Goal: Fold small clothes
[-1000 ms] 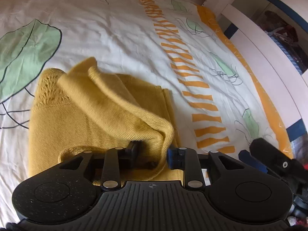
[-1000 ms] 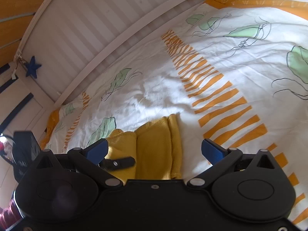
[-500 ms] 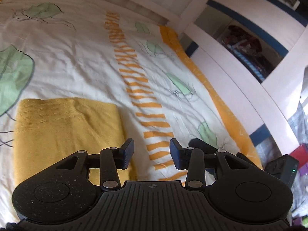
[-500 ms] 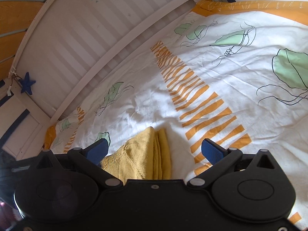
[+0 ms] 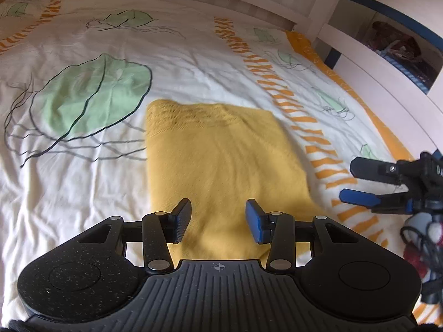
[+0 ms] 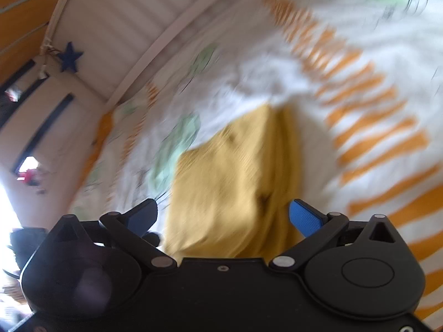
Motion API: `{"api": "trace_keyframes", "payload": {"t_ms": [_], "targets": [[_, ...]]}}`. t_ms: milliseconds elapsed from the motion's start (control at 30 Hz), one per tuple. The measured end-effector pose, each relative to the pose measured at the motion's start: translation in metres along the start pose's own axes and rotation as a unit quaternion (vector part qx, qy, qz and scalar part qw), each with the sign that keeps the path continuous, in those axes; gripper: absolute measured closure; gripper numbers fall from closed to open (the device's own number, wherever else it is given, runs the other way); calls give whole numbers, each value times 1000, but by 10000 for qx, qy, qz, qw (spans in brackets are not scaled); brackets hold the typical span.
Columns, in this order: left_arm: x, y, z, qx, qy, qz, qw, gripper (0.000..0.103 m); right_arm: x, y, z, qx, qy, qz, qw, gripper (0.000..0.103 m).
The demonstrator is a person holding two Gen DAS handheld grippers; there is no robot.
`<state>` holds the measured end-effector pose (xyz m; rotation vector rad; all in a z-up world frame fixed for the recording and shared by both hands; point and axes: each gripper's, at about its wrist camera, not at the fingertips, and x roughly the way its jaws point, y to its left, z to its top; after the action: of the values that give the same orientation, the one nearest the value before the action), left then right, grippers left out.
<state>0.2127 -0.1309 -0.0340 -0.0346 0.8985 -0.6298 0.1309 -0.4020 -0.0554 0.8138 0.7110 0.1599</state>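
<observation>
A mustard-yellow knit garment (image 5: 221, 160) lies folded into a flat rectangle on the bed, straight ahead in the left wrist view. My left gripper (image 5: 218, 221) is open and empty above the garment's near edge. My right gripper (image 5: 362, 179) shows at the right of that view, open and empty, off the garment's right side. In the blurred right wrist view the garment (image 6: 232, 182) lies ahead with its folded edge on the right, and the right gripper (image 6: 224, 215) is open above its near end.
The bed cover (image 5: 83, 171) is white with green leaf prints and orange stripes. A white slatted bed rail (image 6: 133, 25) with a blue star (image 6: 69, 56) runs behind. White shelving (image 5: 387, 38) stands beyond the bed's right edge.
My left gripper let go of the garment's fold, which now lies flat, and opened wider. Both grippers swung and now face the folded garment; the right view is motion-blurred.
</observation>
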Motion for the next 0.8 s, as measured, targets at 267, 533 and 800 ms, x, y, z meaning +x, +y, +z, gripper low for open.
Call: {"api": "trace_keyframes", "payload": {"t_ms": [267,533,800], "targets": [[-10,12,-15,55,126,90,9999,61,20,-6,-16,249,584,127,9979,44],[-7,14,-16,117,163,176,9996,61,24,1,-20,-24,641,33,9979,78],[1,7,-9,234,170,143,9995,60,11,41,-18,-1969,904,-797,9730,92]]}}
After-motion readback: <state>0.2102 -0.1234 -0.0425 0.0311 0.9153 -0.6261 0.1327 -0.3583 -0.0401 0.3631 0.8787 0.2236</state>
